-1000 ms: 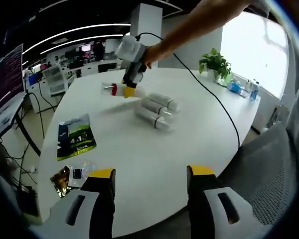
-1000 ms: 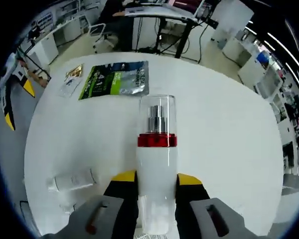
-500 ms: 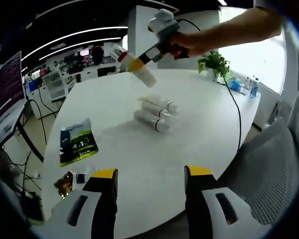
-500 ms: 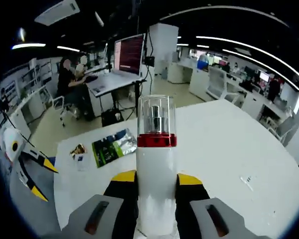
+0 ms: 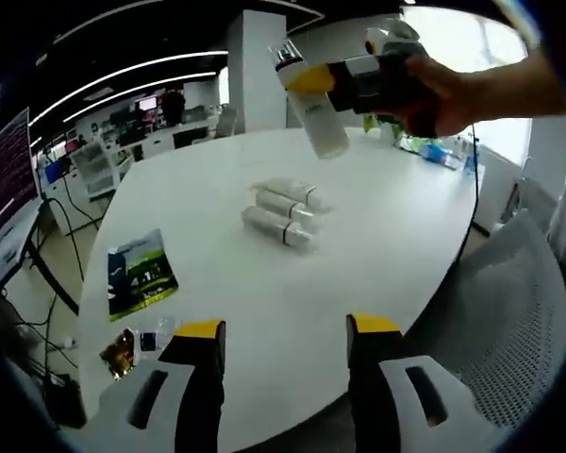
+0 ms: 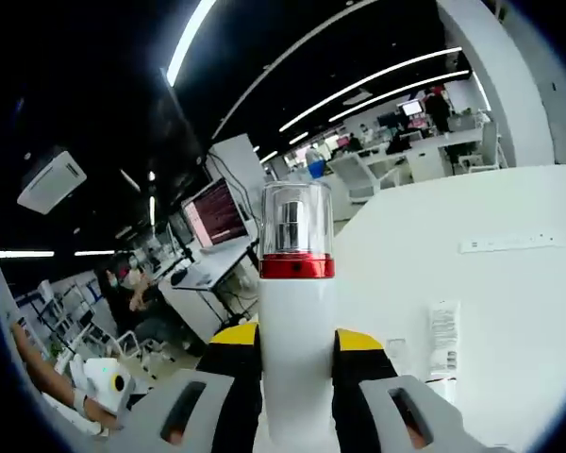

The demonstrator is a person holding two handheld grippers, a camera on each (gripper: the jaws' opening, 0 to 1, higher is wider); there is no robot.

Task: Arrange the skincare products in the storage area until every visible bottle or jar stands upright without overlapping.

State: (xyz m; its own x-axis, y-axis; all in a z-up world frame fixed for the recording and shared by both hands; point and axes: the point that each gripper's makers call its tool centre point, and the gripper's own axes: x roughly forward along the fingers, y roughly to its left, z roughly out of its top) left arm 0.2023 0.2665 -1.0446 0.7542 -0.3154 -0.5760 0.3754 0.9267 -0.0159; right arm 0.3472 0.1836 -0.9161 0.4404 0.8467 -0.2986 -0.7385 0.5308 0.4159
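Right gripper (image 6: 297, 344): jaws clamped on white pump bottle (image 6: 297, 340), lifted above white table (image 5: 358, 245)
Left gripper (image 5: 285, 330): jaws wide apart, empty
Table: three tubes (image 5: 281, 213) lying flat

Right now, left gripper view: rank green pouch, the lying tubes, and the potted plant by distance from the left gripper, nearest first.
From the left gripper:
1. green pouch, flat on the table to its left, nearest.
2. lying tubes, a cluster mid-table, straight ahead.
3. potted plant, by the window past the table's far edge, partly behind the right gripper and its held bottle.
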